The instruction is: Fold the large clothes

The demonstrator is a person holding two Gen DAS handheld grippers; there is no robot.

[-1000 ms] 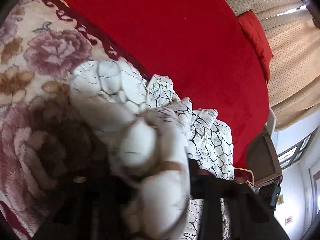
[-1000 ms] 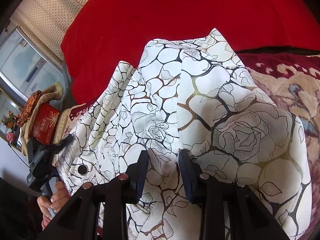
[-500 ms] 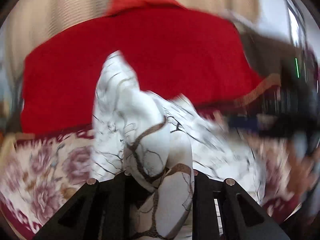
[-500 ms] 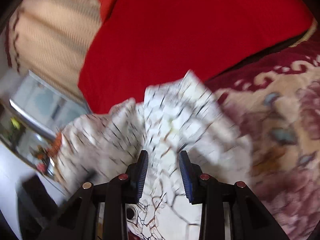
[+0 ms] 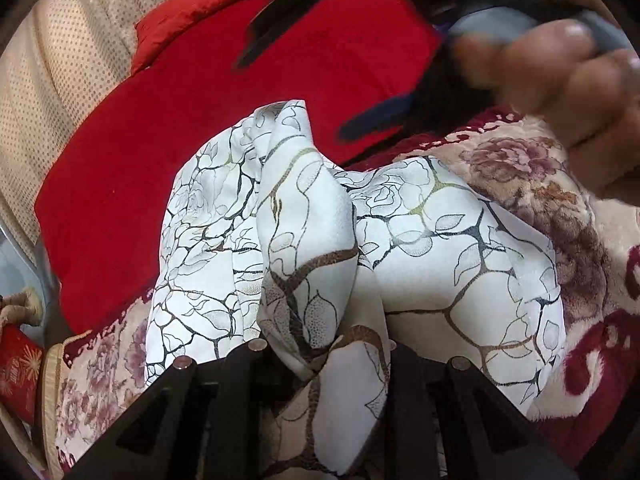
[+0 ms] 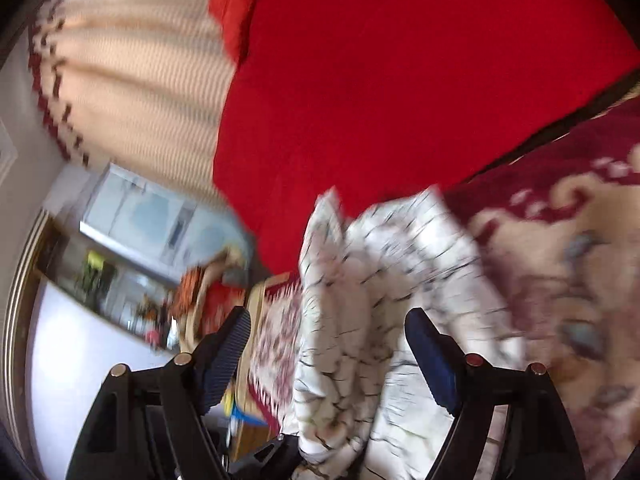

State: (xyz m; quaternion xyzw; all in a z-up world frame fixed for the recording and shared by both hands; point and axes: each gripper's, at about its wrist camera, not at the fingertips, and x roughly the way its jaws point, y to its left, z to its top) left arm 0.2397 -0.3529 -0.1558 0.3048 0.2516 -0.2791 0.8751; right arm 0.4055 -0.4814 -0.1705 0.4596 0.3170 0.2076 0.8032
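A bed carries a floral blanket (image 5: pixel 532 184) in cream and maroon, with a red cover (image 5: pixel 192 128) across its far half and a red pillow (image 5: pixel 180 20) at the far edge. Dotted beige curtains (image 5: pixel 68 60) hang behind. The garment (image 5: pixel 432 248), white with a dark crackle and rose print, lies bunched on the blanket, its far end touching the red cover's edge. The left gripper (image 5: pixel 324 364) is clamped narrow on a raised fold of it. The right gripper (image 6: pixel 328 360) has its jaws opening wide; cloth lies between them, free of the blue pads (image 6: pixel 430 364). In the left view, the right hand (image 5: pixel 560 80) crosses the top right corner, blurred. A red box (image 5: pixel 16 372) sits off the bed's left edge.
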